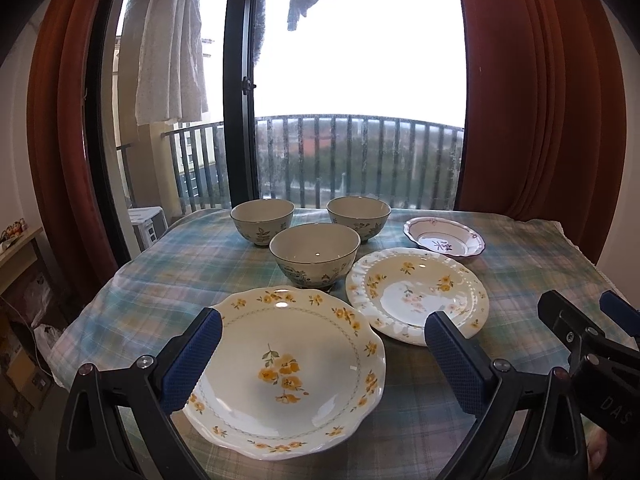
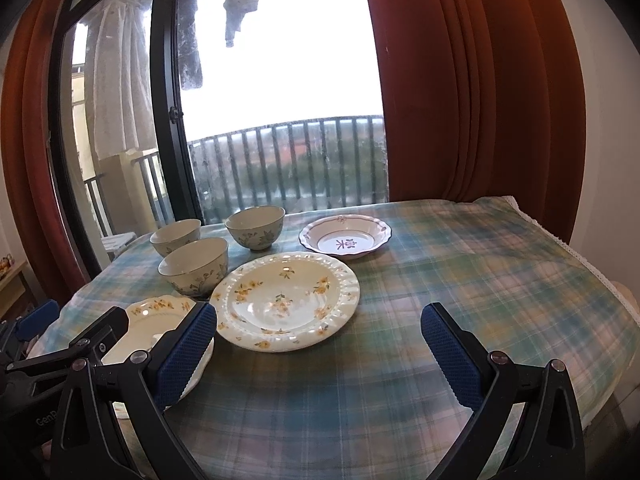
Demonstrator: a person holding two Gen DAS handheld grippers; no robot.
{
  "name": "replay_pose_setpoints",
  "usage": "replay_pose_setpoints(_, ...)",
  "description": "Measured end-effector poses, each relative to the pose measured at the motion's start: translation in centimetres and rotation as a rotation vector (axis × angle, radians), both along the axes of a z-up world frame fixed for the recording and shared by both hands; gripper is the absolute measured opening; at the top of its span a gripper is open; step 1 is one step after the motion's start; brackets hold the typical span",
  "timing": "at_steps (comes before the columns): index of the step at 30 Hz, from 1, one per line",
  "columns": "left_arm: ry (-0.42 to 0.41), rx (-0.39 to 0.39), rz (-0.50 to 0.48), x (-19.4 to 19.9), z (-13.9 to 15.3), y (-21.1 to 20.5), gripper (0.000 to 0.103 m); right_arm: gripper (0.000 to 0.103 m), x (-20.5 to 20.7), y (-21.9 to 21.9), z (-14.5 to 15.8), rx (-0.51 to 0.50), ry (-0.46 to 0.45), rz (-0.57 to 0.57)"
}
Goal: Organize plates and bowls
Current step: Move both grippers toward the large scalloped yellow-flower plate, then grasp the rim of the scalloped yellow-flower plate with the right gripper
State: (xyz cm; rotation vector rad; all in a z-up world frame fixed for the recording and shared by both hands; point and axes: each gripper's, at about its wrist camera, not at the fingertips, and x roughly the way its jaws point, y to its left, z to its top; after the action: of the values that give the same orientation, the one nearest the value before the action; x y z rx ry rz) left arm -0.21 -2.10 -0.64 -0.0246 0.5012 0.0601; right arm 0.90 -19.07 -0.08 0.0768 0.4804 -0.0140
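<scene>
Left wrist view: the left gripper (image 1: 322,344) is hovering with jaws spread wide, holding nothing, over the scalloped yellow-flower plate (image 1: 286,372), which is lying nearest on the plaid tablecloth (image 1: 168,292). The right gripper (image 2: 318,340) is likewise standing wide and empty, hanging above bare cloth to the right of that plate.

The cloth is covering the whole table, and its lace-trimmed edge (image 2: 576,256) is showing on the right side.

Beyond the first plate, the ribbed yellow-flower plate (image 1: 418,296) is lying just beside it. Its near rim is appearing to overlap the scalloped plate's edge, though contact cannot be confirmed. The near bowl (image 1: 314,254) is standing upright just behind the scalloped plate. Two more floral bowls, the far left bowl (image 1: 262,220) and the far right bowl (image 1: 359,216), are standing behind it, near each other. The purple-rimmed dish (image 1: 444,237) is sitting at the far right, apart from the bowls.

Behind the table, a black-framed glass door (image 1: 240,84) is showing a balcony railing (image 1: 352,160) and hanging laundry (image 1: 170,48). Rust-red curtains (image 1: 532,92) are flanking the door on both sides.
</scene>
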Motion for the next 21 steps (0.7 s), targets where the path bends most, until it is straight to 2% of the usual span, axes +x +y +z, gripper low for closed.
replay_pose_setpoints(7,0.003,0.027,0.023,0.8,-0.7,1.6,0.095,0.103,1.7,1.8,-0.9,0.012,0.042,0.033)
replay_pose_setpoints(15,0.076,0.009,0.064,3.0,-2.5,4.8,0.087,0.098,4.1,5.8,-2.2,-0.014,0.089,0.095)
replay_pose_setpoints(21,0.164,0.048,0.106,5.2,-4.4,7.0,0.085,0.097,6.5,8.5,-4.0,-0.016,0.167,0.101)
